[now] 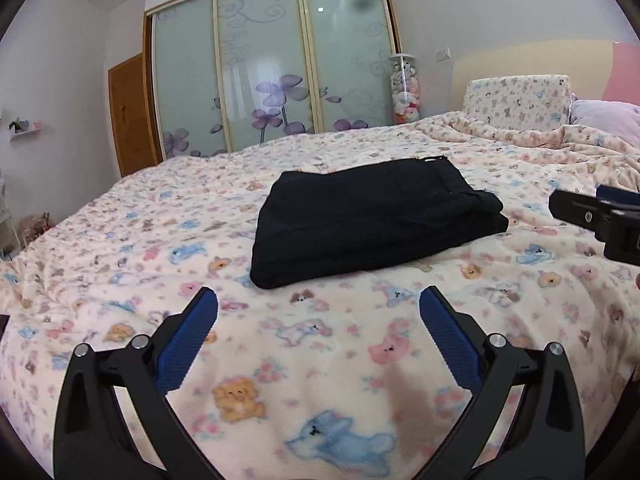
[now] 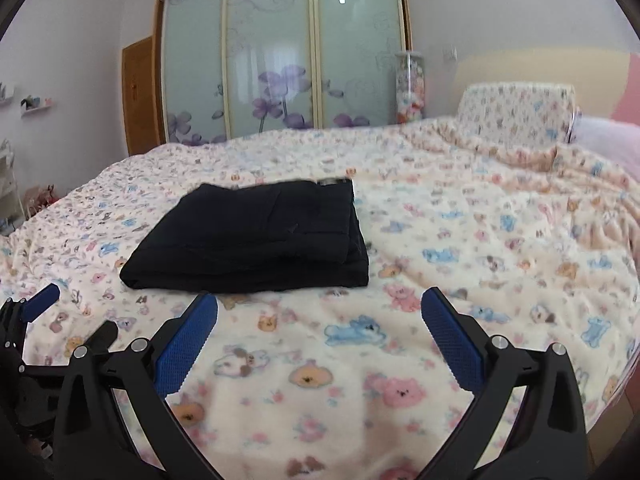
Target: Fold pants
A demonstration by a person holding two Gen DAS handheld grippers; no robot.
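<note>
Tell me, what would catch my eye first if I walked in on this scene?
Probably the black pants, folded into a neat rectangle in the middle of a bed whose blanket is covered in pastel teddy bears. Nearer the camera, the left claw and the right claw stand wide open with nothing in them, short of the pants. Behind the bed is a wardrobe with frosted doors painted with purple flowers.
</note>
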